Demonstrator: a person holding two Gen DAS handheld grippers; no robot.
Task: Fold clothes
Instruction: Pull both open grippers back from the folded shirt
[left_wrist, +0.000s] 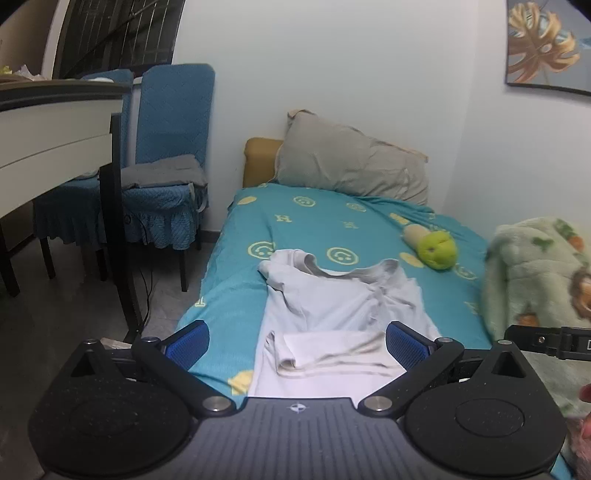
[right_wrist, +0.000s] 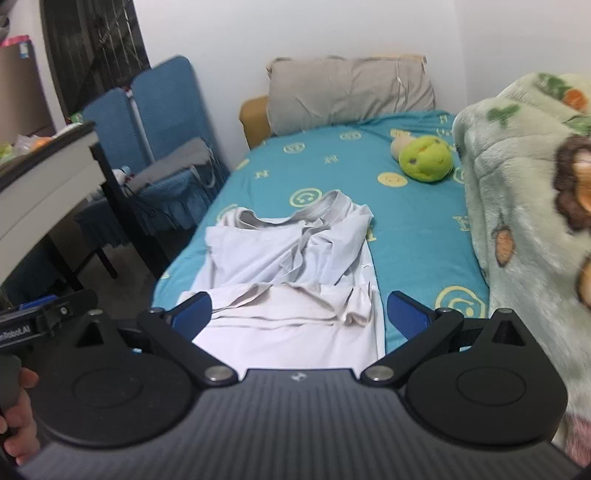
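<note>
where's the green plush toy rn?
On the bed, far right side in both wrist views: the green plush toy lies beyond the white shirt, beside the fleece blanket, short of the pillow.

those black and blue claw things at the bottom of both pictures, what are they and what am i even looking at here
Each claw is a handheld gripper with two blue-padded fingers; a person holds one in each hand, and a camera on each looks forward along its fingers. One picture is from the left gripper, the other from the right gripper. Both are open and hold nothing. Ahead is a bed with a teal smiley-face sheet. A white shirt lies on it, crumpled and partly folded. Further back are a grey pillow and a green plush toy, with a fuzzy blanket on the right. Blue-covered chairs stand to the left.
</note>
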